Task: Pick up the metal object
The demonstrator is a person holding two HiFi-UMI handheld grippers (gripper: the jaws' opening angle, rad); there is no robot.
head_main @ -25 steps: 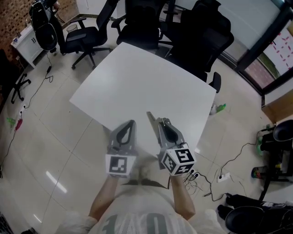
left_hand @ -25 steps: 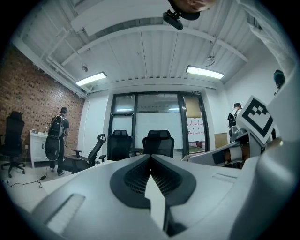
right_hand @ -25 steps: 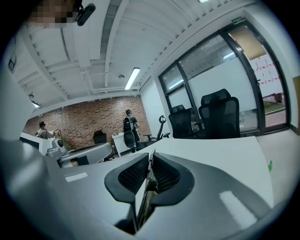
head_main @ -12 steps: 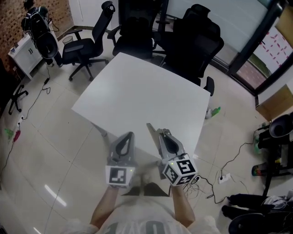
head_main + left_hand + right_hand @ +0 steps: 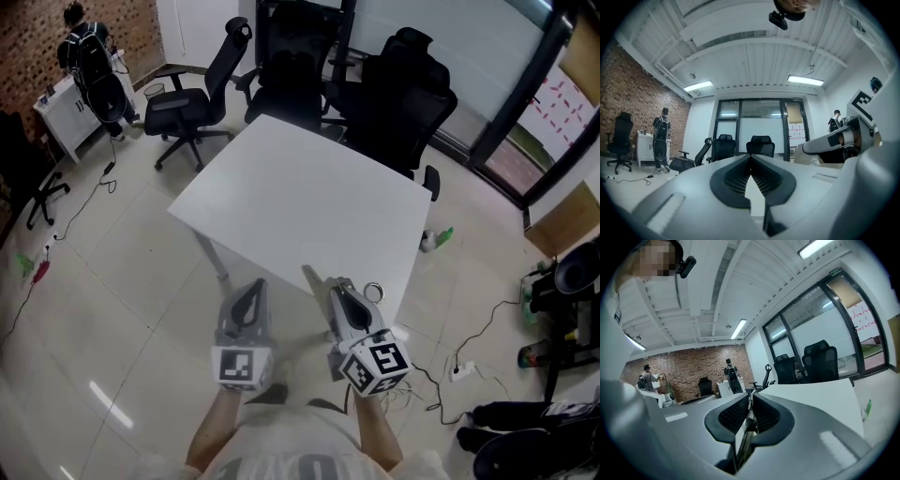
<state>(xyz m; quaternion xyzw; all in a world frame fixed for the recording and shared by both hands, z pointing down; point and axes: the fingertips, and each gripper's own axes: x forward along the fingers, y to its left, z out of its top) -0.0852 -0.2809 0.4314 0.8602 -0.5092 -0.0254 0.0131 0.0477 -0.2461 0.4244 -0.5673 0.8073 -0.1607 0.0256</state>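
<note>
A white square table (image 5: 309,202) stands on a glossy tiled floor (image 5: 103,272), ringed by black office chairs (image 5: 192,103), with a brick wall (image 5: 131,28), glass partitions (image 5: 761,119) and ceiling strip lights (image 5: 805,80).

The metal object (image 5: 309,277) is showing only as a thin strip, the rest hiding between the jaws of the right gripper (image 5: 334,287). The person's forearms (image 5: 211,429) are running off the bottom edge.
</note>
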